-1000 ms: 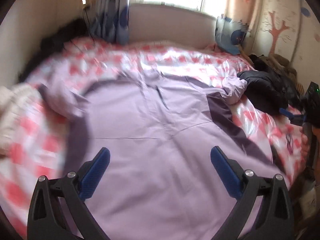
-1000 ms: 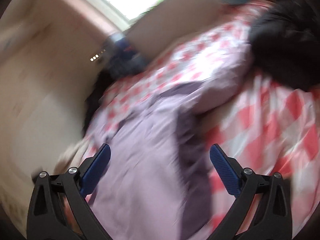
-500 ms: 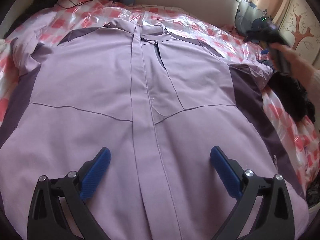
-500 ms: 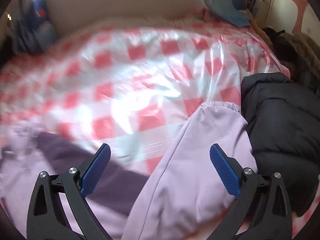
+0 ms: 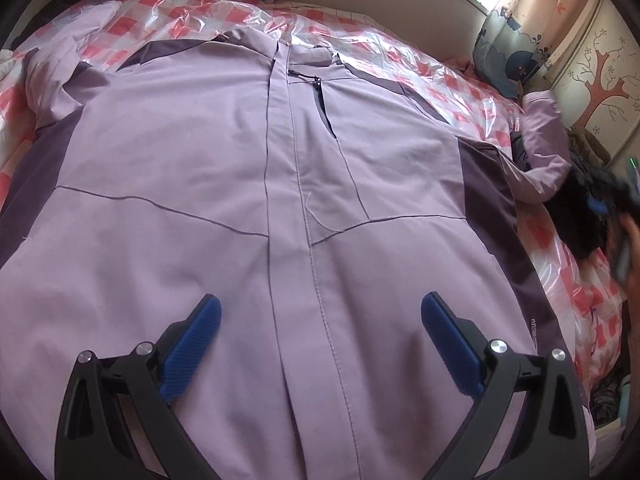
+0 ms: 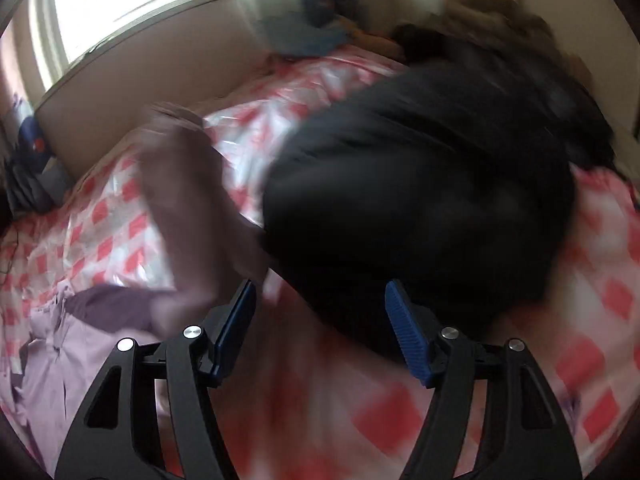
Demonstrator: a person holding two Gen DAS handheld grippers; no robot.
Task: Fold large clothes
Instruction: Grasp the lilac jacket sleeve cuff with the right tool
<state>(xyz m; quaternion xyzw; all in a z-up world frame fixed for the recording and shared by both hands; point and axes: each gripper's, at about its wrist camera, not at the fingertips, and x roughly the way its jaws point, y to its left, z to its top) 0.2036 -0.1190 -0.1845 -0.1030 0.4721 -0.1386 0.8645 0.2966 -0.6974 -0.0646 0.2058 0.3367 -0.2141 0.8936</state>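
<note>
Lilac fabric fills most of the left wrist view: a large jacket (image 5: 248,184) lies front-up and spread flat on a bed (image 5: 472,80) covered with a pink-and-white checked sheet under clear, shiny plastic. The jacket's long axis runs from the bottom of the frame, where its hem lies nearest the camera, up to the collar (image 5: 280,46) at upper centre, so it points away toward the window wall. Darker purple panels run down both sides, and a closed front placket runs along the middle. One sleeve (image 5: 544,148) stretches off to the right edge of the frame and looks raised above the sheet; the other is bunched at upper left. The fabric looks like a soft, light shell that will drape and fold easily, and it may slide on the slick plastic, so a firm pinch at a cuff, shoulder seam or hem corner seems the best place to take hold. A black coat (image 6: 420,208) is heaped just beside the right sleeve. The left gripper (image 5: 320,326) hangs above the lower front of the jacket with its blue pads wide apart, holding nothing. In the badly blurred right wrist view, the right gripper (image 6: 320,322) has just been narrowing and now stands half closed; the lilac sleeve sits just left of its left pad, and nothing shows between the pads.
</note>
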